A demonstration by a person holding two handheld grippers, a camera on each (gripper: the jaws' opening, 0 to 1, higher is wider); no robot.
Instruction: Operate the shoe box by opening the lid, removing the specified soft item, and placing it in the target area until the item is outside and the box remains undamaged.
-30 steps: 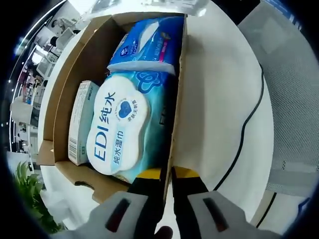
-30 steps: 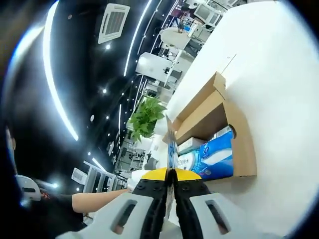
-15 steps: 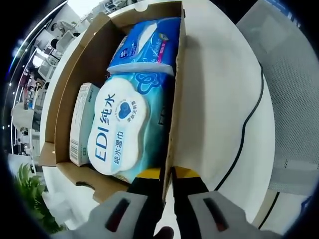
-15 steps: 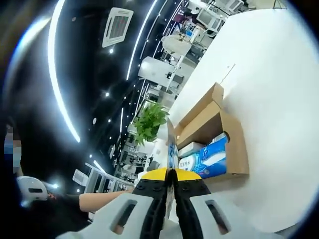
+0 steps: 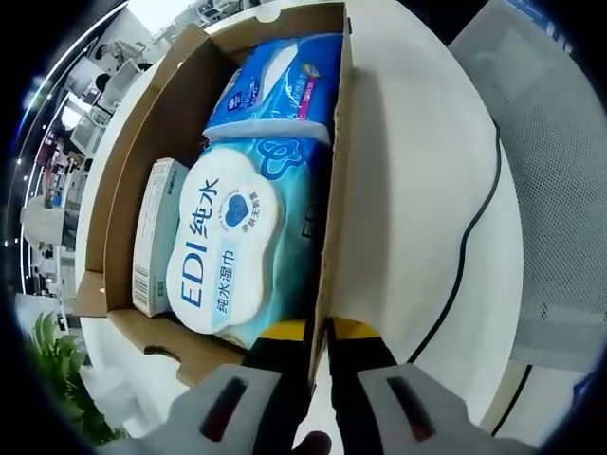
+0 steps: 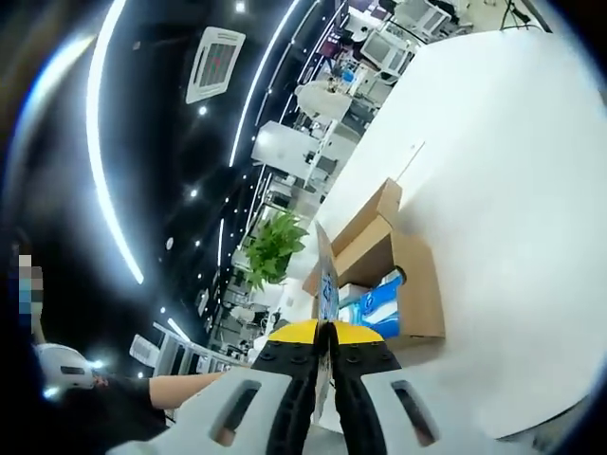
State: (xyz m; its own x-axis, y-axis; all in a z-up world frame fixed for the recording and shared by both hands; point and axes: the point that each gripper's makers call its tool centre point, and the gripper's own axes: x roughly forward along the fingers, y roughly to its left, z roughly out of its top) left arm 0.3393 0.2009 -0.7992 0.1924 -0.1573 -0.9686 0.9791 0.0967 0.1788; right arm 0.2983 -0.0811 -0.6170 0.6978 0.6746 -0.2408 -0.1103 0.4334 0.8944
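The left gripper [image 5: 319, 330] has its jaws clamped on the shoe box [image 5: 123, 190] wall, steadying it on the desk [image 5: 408, 190]. The right gripper [image 6: 323, 328], jaws clamped on a thin blue-printed pack [image 6: 327, 275], holds it above the box; the wet-wipes pack [image 5: 232, 246] lies inside.

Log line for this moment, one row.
left gripper: shut on brown cardboard box wall | right gripper: shut on thin flat item, identity unclear | EDI wet-wipes pack: inside box

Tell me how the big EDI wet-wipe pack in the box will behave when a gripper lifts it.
The large pale-blue plastic EDI wet-wipe pack is a soft film pouch, so it will probably sag and dent. It looks full, likely heavy for its size. Its glossy wrap may slip, and it sits snug against the brown cardboard box wall, so it may drag.
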